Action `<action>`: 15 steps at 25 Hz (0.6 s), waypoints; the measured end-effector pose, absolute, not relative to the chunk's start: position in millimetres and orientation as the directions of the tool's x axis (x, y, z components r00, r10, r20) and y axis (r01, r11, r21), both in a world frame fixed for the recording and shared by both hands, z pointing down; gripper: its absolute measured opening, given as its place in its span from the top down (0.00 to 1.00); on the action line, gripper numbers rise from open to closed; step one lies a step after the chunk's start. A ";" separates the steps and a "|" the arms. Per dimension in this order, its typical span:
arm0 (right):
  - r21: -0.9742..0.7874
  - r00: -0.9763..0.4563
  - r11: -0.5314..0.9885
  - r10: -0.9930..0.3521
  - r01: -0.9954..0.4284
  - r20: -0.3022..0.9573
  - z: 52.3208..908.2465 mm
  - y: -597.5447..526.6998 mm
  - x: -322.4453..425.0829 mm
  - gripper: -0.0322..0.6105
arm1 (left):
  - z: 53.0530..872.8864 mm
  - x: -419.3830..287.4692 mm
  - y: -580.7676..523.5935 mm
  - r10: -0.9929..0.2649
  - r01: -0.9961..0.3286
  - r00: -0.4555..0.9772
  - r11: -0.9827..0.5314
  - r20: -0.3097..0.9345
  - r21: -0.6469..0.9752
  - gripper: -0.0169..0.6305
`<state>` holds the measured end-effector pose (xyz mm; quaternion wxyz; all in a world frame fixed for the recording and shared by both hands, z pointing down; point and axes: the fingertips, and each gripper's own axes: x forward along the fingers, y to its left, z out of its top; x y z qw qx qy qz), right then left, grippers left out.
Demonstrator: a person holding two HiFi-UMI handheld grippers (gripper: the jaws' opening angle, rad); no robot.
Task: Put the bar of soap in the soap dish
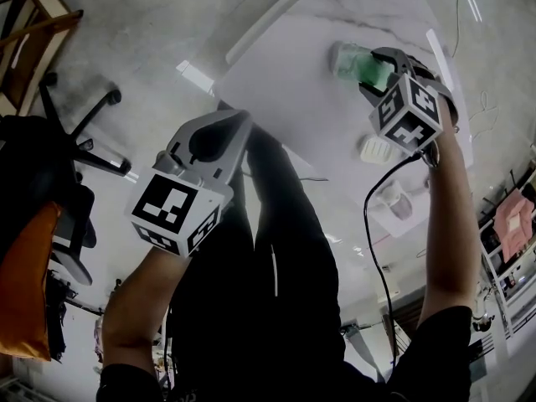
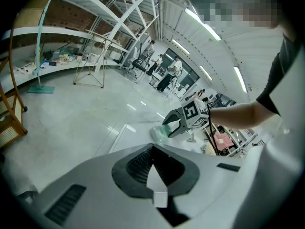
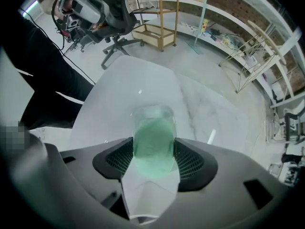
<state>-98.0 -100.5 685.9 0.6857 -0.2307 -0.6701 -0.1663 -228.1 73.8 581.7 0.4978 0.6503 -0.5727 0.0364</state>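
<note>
The green bar of soap (image 3: 153, 149) sits between the pads of my right gripper (image 3: 152, 151), which is shut on it. Just past the soap, the clear soap dish (image 3: 152, 114) rests on the white marble table (image 3: 124, 89). In the head view the right gripper (image 1: 378, 72) holds the soap (image 1: 374, 75) right at the dish (image 1: 345, 59), near the table's far part; whether they touch I cannot tell. My left gripper (image 1: 239, 126) hangs off the table's near edge, above the person's legs, shut on nothing. The left gripper view shows the right gripper (image 2: 177, 124) with the soap (image 2: 167, 128) from afar.
A white ridged item (image 1: 377, 149) and a small white holder (image 1: 394, 201) lie on the table to the right of the dish. An office chair (image 1: 79, 153) and a wooden frame (image 1: 33, 32) stand on the floor at left. Shelving (image 3: 248, 27) lines the far wall.
</note>
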 end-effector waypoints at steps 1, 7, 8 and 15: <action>-0.108 0.047 0.836 0.097 0.538 0.994 685.9 -99.9 -98.1 0.52 | 581.9 -228.0 74.1 -0.709 -0.780 0.341 0.153 0.617 0.607 0.96; -0.168 0.051 0.838 0.166 0.519 0.985 685.4 -98.3 -97.8 0.55 | 585.9 -226.0 75.8 -0.706 -0.777 0.337 0.166 0.624 0.607 0.96; -0.163 0.046 0.838 0.163 0.520 0.986 685.0 -98.5 -97.0 0.55 | 586.4 -224.7 75.4 -0.704 -0.776 0.338 0.167 0.624 0.608 0.96; 0.057 -0.169 0.890 0.022 0.452 0.985 658.7 -101.3 -98.5 0.78 | 584.8 -216.2 63.3 -0.693 -0.782 0.384 0.109 0.611 0.614 0.96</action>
